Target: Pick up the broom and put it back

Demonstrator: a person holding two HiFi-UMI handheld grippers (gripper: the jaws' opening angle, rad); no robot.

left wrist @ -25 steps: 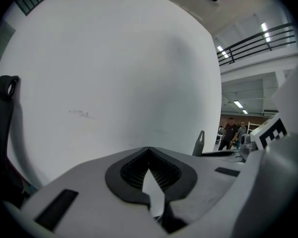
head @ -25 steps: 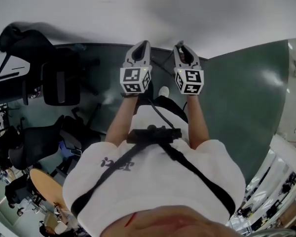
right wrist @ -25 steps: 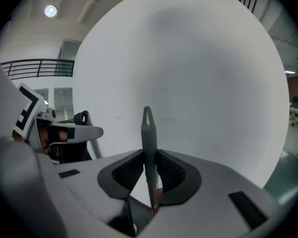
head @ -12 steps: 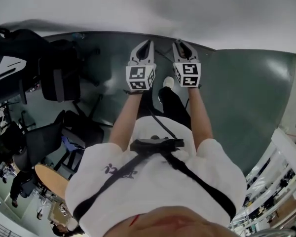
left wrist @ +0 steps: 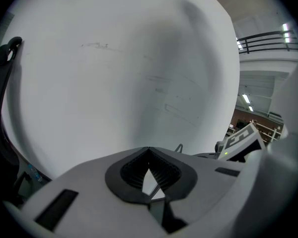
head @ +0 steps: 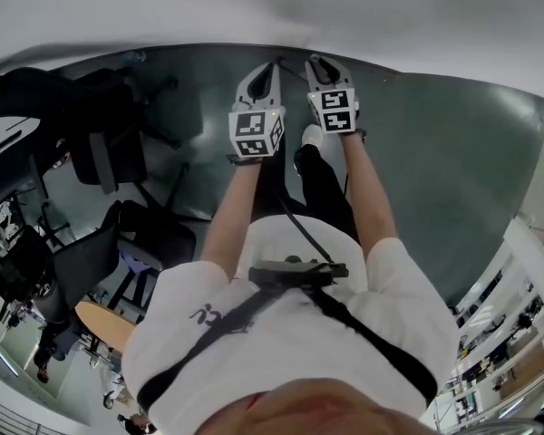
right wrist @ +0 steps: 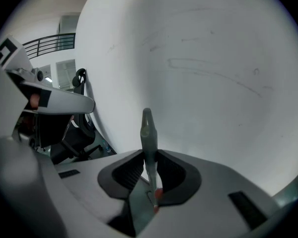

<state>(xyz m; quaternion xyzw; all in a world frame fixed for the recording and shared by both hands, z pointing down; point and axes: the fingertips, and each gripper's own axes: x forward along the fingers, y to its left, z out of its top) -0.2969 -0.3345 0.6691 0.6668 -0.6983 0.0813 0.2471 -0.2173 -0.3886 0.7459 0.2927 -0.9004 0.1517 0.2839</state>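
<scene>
The broom's thin grey-green handle [right wrist: 147, 128] stands up between the jaws of my right gripper [right wrist: 149, 155], its hang-loop tip above them and a red mark lower down. The right gripper is shut on this handle. The broom's head is hidden. In the head view both grippers are held forward side by side over the dark floor at the foot of the white wall [head: 254, 7]: left gripper [head: 270, 65], right gripper [head: 315, 60]. The tips of my left gripper [left wrist: 148, 149] meet with nothing between them. The handle's loop tip [left wrist: 179, 147] shows just to its right.
Black office chairs [head: 109, 143] crowd the left side of the dark green floor [head: 453, 170]. A round wooden table [head: 100, 320] lies behind at lower left. A white railing [head: 530, 252] runs along the right. The wall fills both gripper views.
Both grippers have sunk and gone forward toward the foot of the wall. More floor shows around them. The right gripper's hold on the handle is unchanged.
</scene>
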